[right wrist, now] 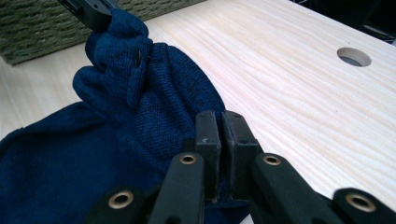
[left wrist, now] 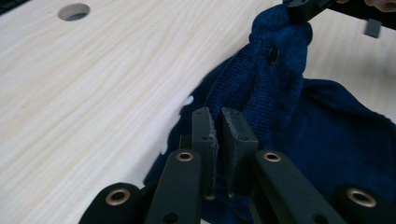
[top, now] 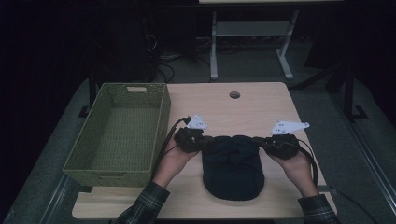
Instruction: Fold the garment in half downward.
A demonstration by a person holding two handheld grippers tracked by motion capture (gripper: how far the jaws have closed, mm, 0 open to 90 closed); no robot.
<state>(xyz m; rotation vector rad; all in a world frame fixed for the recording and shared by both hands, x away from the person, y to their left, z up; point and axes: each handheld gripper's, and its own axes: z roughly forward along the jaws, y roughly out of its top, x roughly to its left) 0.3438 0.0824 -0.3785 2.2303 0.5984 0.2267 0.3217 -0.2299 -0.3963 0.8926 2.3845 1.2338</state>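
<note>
A: Where is the dark blue knitted garment right now?

B: On the pale wooden table, a little toward six o'clock of its middle. Its far edge is lifted and stretched between the two tools, and the rest lies in a rounded heap trailing toward the person.

A: And the grippers?

B: The left gripper has its jaws pressed together on a fold of knit at the garment's nine o'clock corner; the left gripper view shows the wool pinched between the pads. The right gripper pinches the three o'clock corner the same way.

A: So the held edge runs which way?

B: Nine to three, straight across the table, with a small dark button near the middle of the bunched part.

A: And the green woven rectangular basket?

B: At nine o'clock from the garment, just beside the left hand, its long axis running twelve to six. The left gripper is the nearer one, so I'd judge a move there would carry the edge sideways toward nine.
</note>
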